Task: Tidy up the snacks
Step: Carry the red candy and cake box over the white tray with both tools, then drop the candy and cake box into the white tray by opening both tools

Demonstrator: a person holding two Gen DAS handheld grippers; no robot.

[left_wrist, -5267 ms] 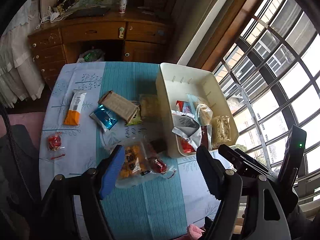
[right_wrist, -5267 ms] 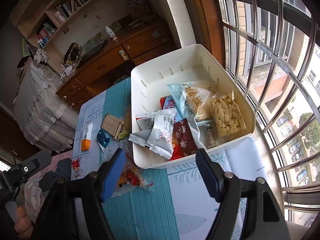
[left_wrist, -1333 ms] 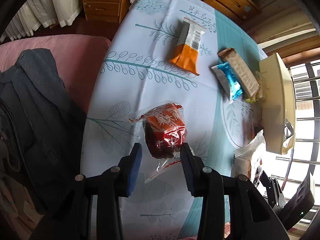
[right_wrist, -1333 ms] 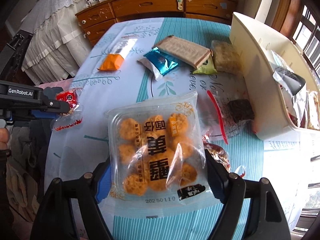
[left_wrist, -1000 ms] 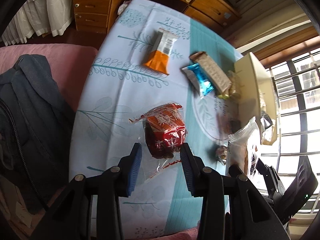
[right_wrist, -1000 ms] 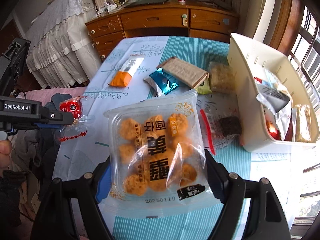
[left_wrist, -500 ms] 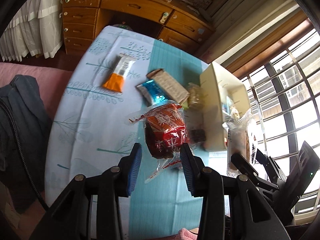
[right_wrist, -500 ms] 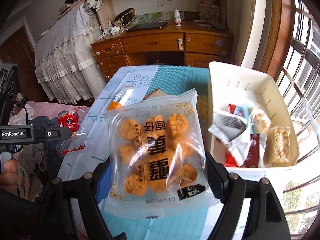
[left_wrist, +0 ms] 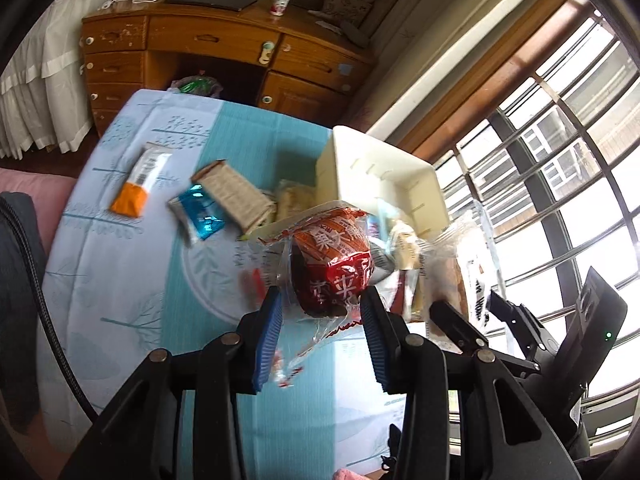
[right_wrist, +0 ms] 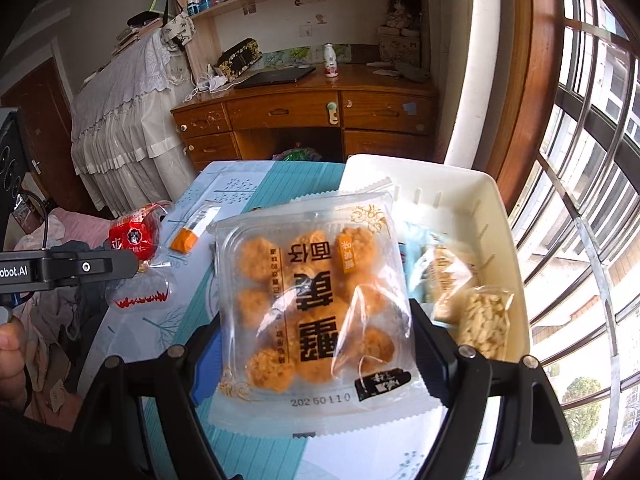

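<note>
My left gripper [left_wrist: 322, 316] is shut on a red snack packet [left_wrist: 332, 264] and holds it in the air near the near end of the white bin [left_wrist: 384, 184]. The packet also shows in the right wrist view [right_wrist: 134, 236]. My right gripper [right_wrist: 316, 344] is shut on a clear pack of round orange cakes [right_wrist: 316, 300] and holds it above the bin's [right_wrist: 492, 216] left side. The bin holds several snack bags, among them a peanut bag [right_wrist: 484, 328].
On the blue tablecloth [left_wrist: 128, 280] lie an orange-and-white bar [left_wrist: 140, 186], a blue packet [left_wrist: 198, 216], a brown packet [left_wrist: 232, 192] and a pale yellow packet [left_wrist: 294, 200]. A wooden desk [left_wrist: 208, 48] stands beyond the table. Barred windows [left_wrist: 560, 184] are at the right.
Both grippers have lifted their packs and carried them from the left part of the table toward the white bin. The bin is now closer in both views.
</note>
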